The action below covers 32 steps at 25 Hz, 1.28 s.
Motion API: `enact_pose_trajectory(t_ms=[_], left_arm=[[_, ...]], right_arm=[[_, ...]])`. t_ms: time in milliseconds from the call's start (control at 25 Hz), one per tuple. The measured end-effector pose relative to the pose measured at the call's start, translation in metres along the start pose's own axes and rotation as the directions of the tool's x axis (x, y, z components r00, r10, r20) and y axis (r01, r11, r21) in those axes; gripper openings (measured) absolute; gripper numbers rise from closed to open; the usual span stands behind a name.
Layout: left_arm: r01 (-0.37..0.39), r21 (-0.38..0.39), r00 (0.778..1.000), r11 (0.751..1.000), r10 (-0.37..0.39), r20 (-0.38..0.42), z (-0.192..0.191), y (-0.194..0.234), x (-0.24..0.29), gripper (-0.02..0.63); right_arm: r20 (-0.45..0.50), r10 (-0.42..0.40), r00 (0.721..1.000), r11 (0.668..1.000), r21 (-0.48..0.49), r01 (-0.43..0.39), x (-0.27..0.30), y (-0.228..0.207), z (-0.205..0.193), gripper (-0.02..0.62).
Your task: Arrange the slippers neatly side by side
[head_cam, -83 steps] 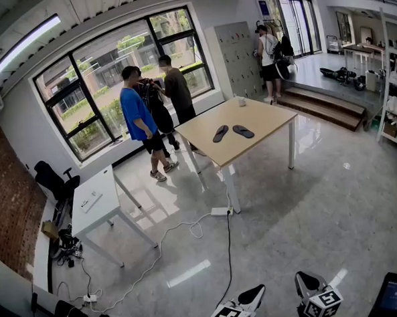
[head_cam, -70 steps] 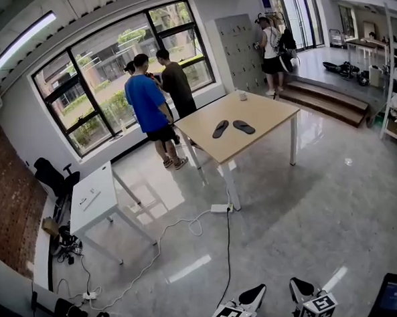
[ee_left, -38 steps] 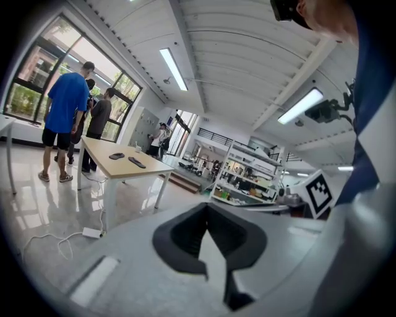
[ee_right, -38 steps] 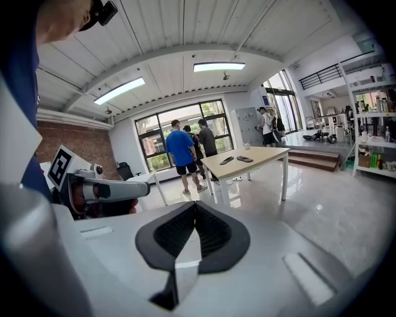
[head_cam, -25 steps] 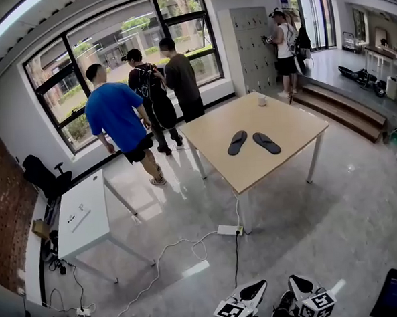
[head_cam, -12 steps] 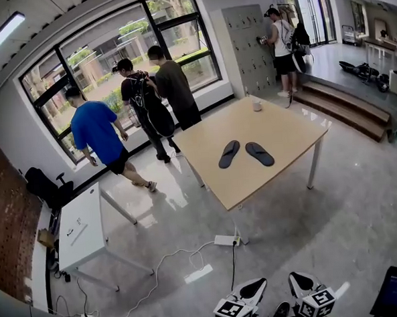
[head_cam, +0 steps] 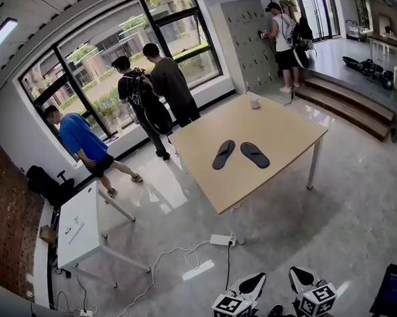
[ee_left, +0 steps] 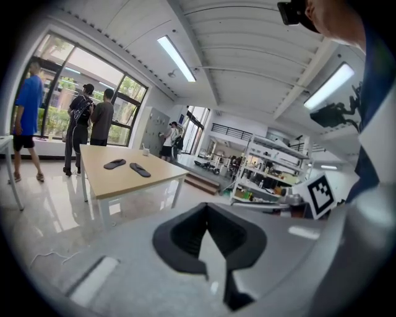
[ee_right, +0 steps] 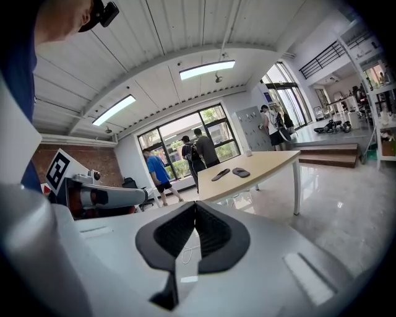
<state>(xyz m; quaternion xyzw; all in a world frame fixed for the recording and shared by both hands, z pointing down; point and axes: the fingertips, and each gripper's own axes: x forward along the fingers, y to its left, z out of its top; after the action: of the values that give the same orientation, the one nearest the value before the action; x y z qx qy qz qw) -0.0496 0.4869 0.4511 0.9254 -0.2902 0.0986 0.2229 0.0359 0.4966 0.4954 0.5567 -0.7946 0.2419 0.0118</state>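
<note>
Two dark slippers lie on a light wooden table across the room: the left slipper and the right slipper, toes spread apart in a V. Both also show far off in the left gripper view, left slipper and right slipper, and in the right gripper view as left slipper and right slipper. My left gripper and right gripper hang at the bottom edge, several steps short of the table. Both are shut with nothing held.
A white power strip and its cables trail over the glossy floor between me and the table. A small white table stands at left. Three people stand by the windows, one in blue; another person is by the lockers. A white cup sits on the table's far side.
The view has moved toward the table, which looks larger and nearer. The person in blue has walked left along the windows. Both grippers stay shut at the bottom edge.
</note>
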Motion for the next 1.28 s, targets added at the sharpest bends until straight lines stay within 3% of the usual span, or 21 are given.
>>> enact_pose_trajectory(t_ms=[360,840,1160,1280], left_arm=[[-0.043,0.001,0.999,0.999,0.043,0.017,0.019,0.012,0.033,0.003],[0.031,-0.014,0.999,0.999,-0.031,0.01,0.037,0.033,0.075,0.003],[0.022,0.043,1.0,0.999,-0.023,0.018,0.062,0.08,0.106,0.004],[0.029,0.025,0.999,0.999,-0.03,0.035,0.072,0.103,0.116,0.005]], right_arm=[[0.035,0.031,0.999,0.999,-0.015,-0.03,0.016,-0.03,0.033,0.011],[0.025,-0.054,0.998,0.998,-0.032,0.055,0.038,-0.06,0.052,0.011],[-0.001,-0.077,0.997,0.995,-0.058,0.077,0.09,-0.079,0.074,0.011],[-0.014,-0.082,0.997,0.994,-0.076,0.081,0.113,-0.082,0.084,0.011]])
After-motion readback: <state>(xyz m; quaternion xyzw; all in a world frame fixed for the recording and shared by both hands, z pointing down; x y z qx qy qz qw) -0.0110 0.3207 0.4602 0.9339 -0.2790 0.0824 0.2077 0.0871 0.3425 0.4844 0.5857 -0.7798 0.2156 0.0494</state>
